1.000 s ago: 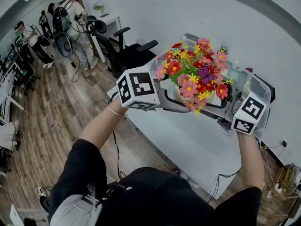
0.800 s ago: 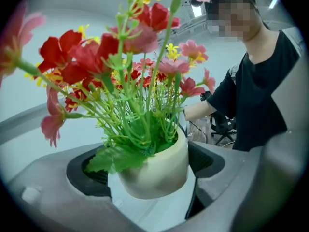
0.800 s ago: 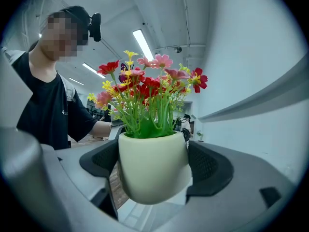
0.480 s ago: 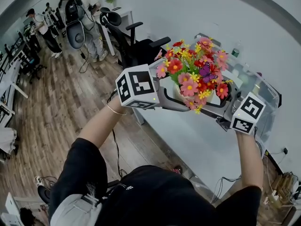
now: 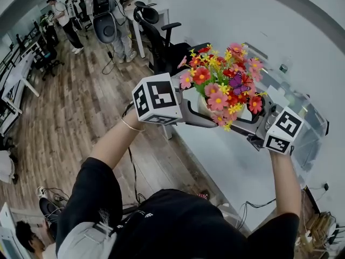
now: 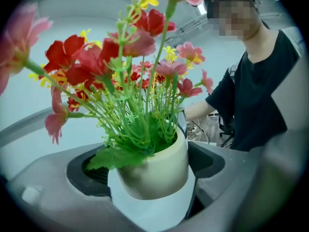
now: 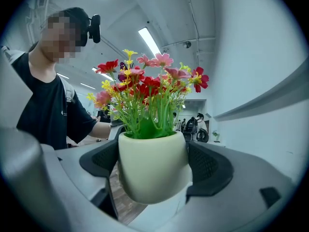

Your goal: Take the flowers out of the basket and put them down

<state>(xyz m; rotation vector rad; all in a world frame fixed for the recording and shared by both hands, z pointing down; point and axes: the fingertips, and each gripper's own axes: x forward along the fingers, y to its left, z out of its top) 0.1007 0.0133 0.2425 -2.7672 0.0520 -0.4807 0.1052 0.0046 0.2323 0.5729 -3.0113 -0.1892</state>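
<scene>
A cream flower pot (image 5: 202, 107) with a bunch of red, pink and yellow flowers (image 5: 222, 82) hangs in the air above the near edge of a white table (image 5: 232, 161). My left gripper (image 5: 200, 118) is shut on the pot from the left, and my right gripper (image 5: 247, 124) is shut on it from the right. In the left gripper view the pot (image 6: 157, 170) fills the gap between the dark pads (image 6: 88, 174) under the flowers (image 6: 130, 66). In the right gripper view the pot (image 7: 153, 166) is pressed between both pads (image 7: 208, 166). No basket is in view.
A clear plastic box (image 5: 302, 109) stands on the table's far right. Black office chairs (image 5: 161, 42) stand on the wooden floor (image 5: 70, 128) to the left. People (image 5: 110, 9) stand at the far back left, and cables (image 5: 245, 209) hang under the table.
Both grippers keep the same hold on the pot. The surroundings have slid right in the head view, so more floor shows and the table lies further right.
</scene>
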